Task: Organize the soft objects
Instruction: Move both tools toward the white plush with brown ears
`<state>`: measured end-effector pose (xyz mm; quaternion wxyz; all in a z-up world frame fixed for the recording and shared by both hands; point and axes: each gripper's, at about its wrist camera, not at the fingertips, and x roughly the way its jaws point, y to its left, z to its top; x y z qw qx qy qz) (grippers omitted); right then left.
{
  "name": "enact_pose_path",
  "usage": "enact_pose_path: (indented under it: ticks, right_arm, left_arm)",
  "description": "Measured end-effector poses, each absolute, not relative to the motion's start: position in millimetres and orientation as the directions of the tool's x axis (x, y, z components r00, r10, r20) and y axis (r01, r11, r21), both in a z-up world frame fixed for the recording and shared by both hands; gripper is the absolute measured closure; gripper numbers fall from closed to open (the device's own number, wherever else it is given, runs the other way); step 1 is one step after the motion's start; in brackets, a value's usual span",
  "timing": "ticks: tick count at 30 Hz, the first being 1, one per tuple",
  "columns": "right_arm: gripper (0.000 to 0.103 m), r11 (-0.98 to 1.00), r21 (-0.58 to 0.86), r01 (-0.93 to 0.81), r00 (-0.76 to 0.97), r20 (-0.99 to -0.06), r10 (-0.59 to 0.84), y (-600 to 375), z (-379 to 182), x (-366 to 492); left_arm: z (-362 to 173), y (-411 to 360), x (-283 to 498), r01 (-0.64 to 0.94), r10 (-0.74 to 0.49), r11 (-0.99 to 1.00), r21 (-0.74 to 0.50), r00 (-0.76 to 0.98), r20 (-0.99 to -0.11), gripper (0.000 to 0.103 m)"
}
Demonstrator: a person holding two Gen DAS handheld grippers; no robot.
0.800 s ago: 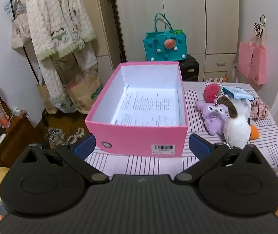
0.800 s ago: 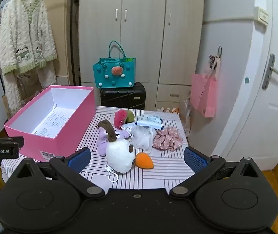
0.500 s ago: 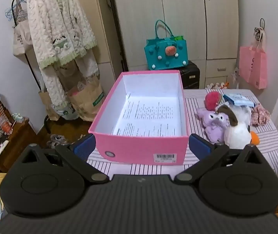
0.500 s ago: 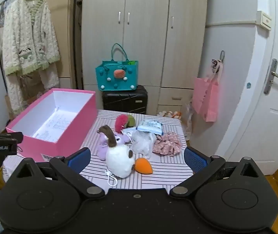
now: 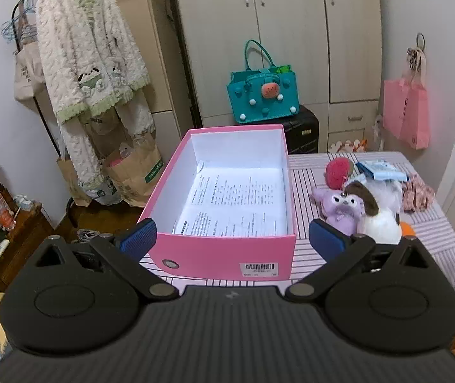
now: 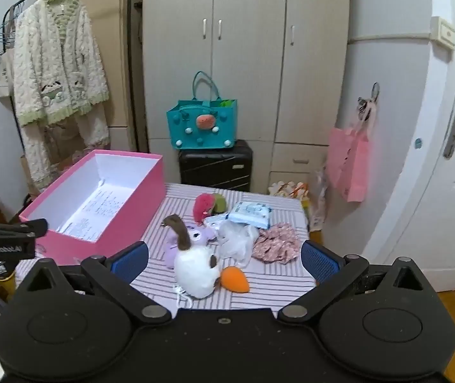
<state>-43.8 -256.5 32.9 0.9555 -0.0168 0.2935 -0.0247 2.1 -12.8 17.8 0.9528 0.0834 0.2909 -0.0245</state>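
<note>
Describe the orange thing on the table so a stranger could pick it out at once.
Start at the big pink box on the striped table; the soft things lie in a cluster to its right. At the near edge of that cluster sits a white plush, and the orange piece lies right against its right side. It is the only plain orange, smooth, teardrop-shaped item there.

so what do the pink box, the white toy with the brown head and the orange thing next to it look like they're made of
Pink box: likely cardboard, smooth matte pink outside, white inside; thin stiff walls, barcode sticker.
White toy: plush fabric, fuzzy surface, soft rounded body.
Orange thing: smooth, matte, teardrop-shaped; possibly foam sponge, though the look leaves it open.
</note>
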Motion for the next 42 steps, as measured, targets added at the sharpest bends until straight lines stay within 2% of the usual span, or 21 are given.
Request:
enact_pose_path:
  ticks: [5,19,25,42]
  right_arm:
    - [0.0,1.0,-0.007,0.002,0.822,-0.57,-0.006,-260,31,-44]
    - [0.0,1.0,-0.016,-0.024,0.813,-0.583,0.011,-252,24,-39]
    - [0.0,1.0,-0.004,-0.024,0.814,-0.58,0.017,-253,21,-44]
    - [0.0,0.996,0.056,-0.073,0.819,-0.566,0.092,-257,17,-64]
  left_arm:
    - [16,-17,3,0.107,0.017,0.976,0.189,0.83,-0.558,0.0]
    - [16,-10,11,0.125,-0.007,0.98,0.158,0.806,-0.592,0.0]
    - [13,-5,12,0.138,-0.061,0.988,0.074,0.774,-0.631,0.0]
    - [11,-16,-8,0.15,-0.041,0.981,0.124,0.78,-0.624,0.0]
